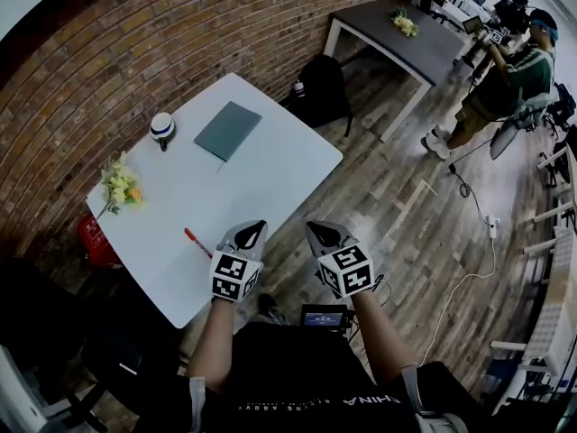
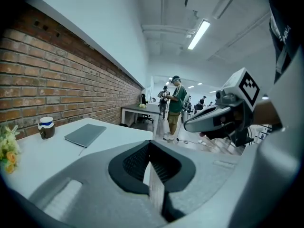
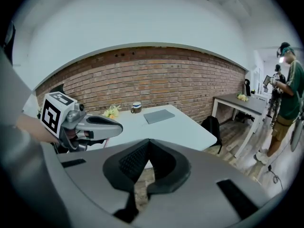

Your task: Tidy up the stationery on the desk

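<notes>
At the near edge of a white tabletop [image 1: 279, 165] that runs along a red brick wall [image 1: 135, 34], a person holds two tools side by side. The left tool [image 1: 255, 230] and the right tool [image 1: 313, 230] both have their jaws pressed together with nothing between them. The left tool's tip sits over the tabletop's near edge, and the right tool hangs just off it, above the wood-plank floor [image 1: 406, 197]. On the tabletop, a red pen [image 1: 197, 242] lies close to the near edge, just beside the left tool. A grey notebook [image 1: 227, 130] lies flat and shut toward the tabletop's far end. A small brown cup [image 1: 162, 127] with a white-and-blue top stands near it on the wall side, and a bunch of yellow flowers [image 1: 120, 188] rests along the wall edge. A black bag [image 1: 320, 88] sits on the floor at the tabletop's far corner. Beyond the bag stands a dark table [image 1: 397, 39], and well beyond the tabletop is another person in a green shirt [image 1: 509, 75].
</notes>
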The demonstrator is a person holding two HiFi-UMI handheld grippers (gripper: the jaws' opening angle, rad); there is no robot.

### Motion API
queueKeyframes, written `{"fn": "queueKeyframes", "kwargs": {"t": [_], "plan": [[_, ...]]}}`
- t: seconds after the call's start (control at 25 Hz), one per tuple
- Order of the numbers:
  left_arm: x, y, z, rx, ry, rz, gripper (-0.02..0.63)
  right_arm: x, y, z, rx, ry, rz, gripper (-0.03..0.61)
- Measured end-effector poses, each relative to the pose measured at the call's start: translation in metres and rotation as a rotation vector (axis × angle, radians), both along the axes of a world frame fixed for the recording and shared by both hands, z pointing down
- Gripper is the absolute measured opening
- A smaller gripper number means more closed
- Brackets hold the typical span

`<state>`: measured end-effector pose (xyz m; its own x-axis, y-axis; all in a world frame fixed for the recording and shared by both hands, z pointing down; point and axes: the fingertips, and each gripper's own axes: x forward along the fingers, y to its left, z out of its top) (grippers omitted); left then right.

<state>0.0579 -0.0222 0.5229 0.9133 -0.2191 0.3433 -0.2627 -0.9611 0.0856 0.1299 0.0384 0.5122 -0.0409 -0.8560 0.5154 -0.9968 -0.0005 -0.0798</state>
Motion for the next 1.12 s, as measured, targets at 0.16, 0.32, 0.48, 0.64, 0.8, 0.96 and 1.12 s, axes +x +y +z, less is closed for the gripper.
{"fn": "queueKeyframes", "kwargs": {"t": [0.16, 0.32, 0.48, 0.64, 0.8, 0.96, 1.12], "plan": [[0.0, -0.025, 0.0, -0.012, 0.006, -0.022, 0.006, 0.0, -0.027, -0.001, -0.011, 0.009, -0.025, 0.009], [-0.007, -0.039, 0.008, -0.042, 0.0, -0.049, 0.006, -0.004, -0.043, 0.004, -0.028, 0.008, -0.05, 0.009], [-0.013, -0.053, 0.013, -0.067, 0.007, -0.093, 0.006, -0.007, -0.058, 0.01, -0.039, 0.002, -0.081, 0.009], [-0.024, -0.067, 0.019, -0.075, -0.003, -0.147, 0.006, -0.012, -0.076, 0.016, -0.05, -0.008, -0.128, 0.009], [-0.032, -0.086, 0.021, -0.069, -0.013, -0.216, 0.006, -0.016, -0.104, 0.015, -0.038, -0.016, -0.197, 0.009], [-0.041, -0.113, 0.02, -0.062, -0.027, -0.305, 0.006, -0.021, -0.138, 0.018, -0.042, -0.021, -0.292, 0.009], [-0.043, -0.141, 0.019, -0.067, -0.034, -0.393, 0.006, -0.018, -0.17, 0.017, -0.045, -0.023, -0.377, 0.009]]}}
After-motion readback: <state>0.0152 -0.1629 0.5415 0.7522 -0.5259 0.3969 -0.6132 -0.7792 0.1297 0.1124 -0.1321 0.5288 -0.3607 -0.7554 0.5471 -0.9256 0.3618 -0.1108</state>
